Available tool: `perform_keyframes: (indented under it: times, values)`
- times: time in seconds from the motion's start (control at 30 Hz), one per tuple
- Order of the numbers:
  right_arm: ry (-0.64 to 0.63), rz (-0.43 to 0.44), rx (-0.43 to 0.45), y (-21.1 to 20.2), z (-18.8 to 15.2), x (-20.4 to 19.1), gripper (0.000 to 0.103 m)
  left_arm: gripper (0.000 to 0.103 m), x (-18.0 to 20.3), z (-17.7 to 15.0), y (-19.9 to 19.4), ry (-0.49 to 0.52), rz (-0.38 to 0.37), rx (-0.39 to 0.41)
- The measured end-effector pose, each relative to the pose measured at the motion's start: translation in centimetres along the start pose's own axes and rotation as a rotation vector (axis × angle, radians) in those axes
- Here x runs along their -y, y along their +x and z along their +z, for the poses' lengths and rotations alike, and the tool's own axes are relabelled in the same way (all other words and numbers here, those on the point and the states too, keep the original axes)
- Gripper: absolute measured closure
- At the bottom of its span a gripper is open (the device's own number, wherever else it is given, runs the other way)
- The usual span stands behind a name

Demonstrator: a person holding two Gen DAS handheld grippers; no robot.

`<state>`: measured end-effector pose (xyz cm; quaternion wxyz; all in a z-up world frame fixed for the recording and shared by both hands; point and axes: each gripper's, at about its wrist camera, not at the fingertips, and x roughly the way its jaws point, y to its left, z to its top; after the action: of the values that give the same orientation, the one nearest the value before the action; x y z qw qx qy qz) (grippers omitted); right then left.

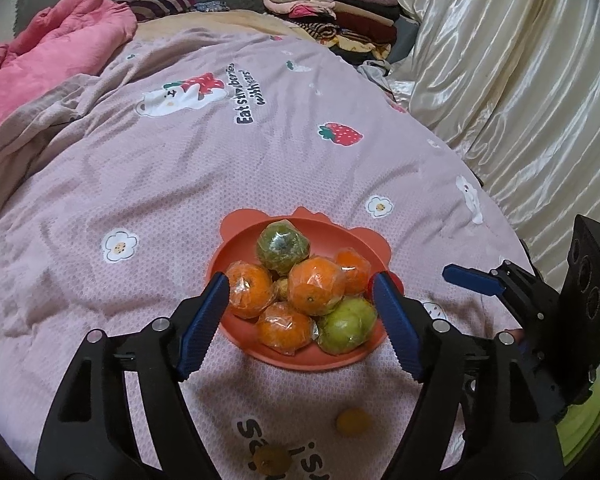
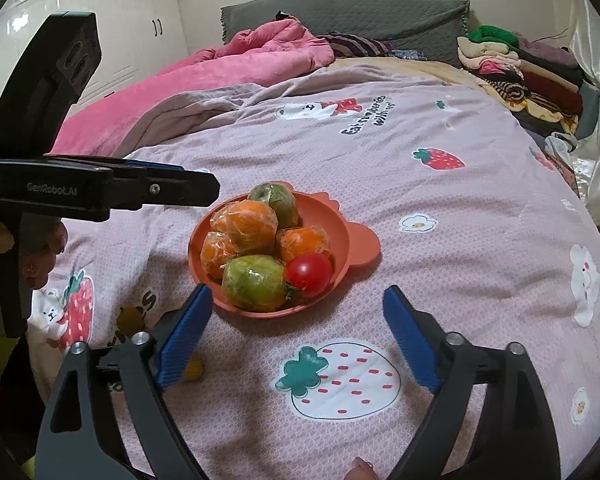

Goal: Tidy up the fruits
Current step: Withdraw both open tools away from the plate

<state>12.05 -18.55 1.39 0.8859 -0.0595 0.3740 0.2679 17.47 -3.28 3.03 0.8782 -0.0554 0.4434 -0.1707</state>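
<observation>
An orange bear-eared bowl [image 1: 324, 236] [image 2: 336, 224] sits on the bed, piled with wrapped oranges [image 1: 315, 285] [image 2: 252, 226], two green fruits [image 1: 348, 325] [image 2: 254, 283] and a red tomato [image 2: 309, 273]. My left gripper [image 1: 300, 292] is open and empty, hovering just above the bowl's near side. My right gripper [image 2: 298, 296] is open and empty, just short of the bowl; it also shows at the right of the left wrist view [image 1: 472, 280]. Two small yellow-brown fruits [image 1: 354, 421] [image 1: 271, 459] lie loose on the bedspread near me; one shows behind my right gripper's left finger [image 2: 193, 369], the other further left [image 2: 131, 318].
The pink strawberry-print bedspread [image 1: 180, 184] covers the bed. A pink quilt [image 2: 260, 52] and a stack of folded clothes [image 1: 340, 16] lie at the far end. Shiny cream curtains [image 1: 520, 80] hang along the right side.
</observation>
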Motion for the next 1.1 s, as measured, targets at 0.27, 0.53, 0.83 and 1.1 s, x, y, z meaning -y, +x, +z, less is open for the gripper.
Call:
perform_keyframes:
  times: [0.27,0.53,0.83,1.1]
  values:
    - [0.000,-0.017,0.002,-0.1,0.2,-0.2,0.010,0.025,-0.2,-0.1,-0.4,-0.007,0.005,0.009]
    - [-0.006,-0.018,-0.002,-0.2,0.2,-0.5,0.009,0.017,-0.5,-0.2,-1.0,-0.020,0.011,0.023]
    - [-0.010,-0.027,0.004,-0.8,0.2,-0.9,0.009,0.010,-0.8,-0.6,-1.7,-0.040,0.024,0.031]
    - [-0.020,-0.033,0.011,-1.5,0.2,-1.5,0.008,0.010,-1.1,-1.3,-2.5,-0.055,0.037,0.034]
